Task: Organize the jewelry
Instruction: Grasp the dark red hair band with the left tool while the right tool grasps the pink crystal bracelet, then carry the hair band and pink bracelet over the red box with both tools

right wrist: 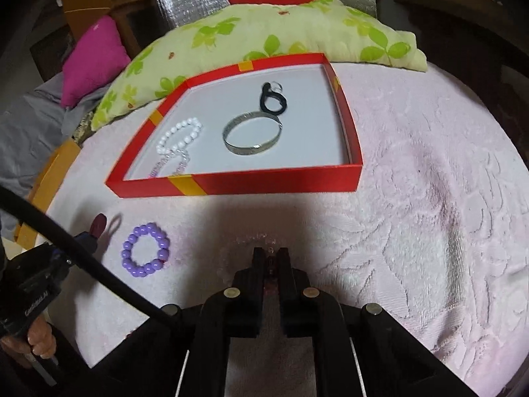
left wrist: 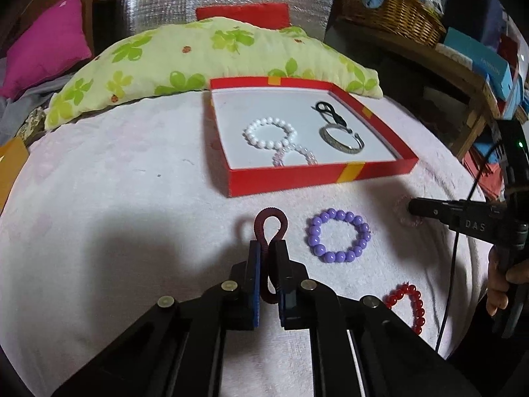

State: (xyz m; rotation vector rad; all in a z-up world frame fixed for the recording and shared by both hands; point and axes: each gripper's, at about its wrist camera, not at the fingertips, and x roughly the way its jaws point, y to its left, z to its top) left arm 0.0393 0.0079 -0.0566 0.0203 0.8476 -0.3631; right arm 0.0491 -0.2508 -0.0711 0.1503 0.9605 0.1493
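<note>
Left tongs clamp a maroon coil hair tie; right tongs pinch a clear bead bracelet, both bound for the red box.

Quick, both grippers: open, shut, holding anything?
Left gripper: shut on the dark red coil bracelet.
Right gripper: shut on a clear pale bead bracelet, hard to see.

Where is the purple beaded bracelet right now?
The purple beaded bracelet lies on the pale pink towel, outside the red box and in front of it, between the left gripper and the right gripper.
</note>
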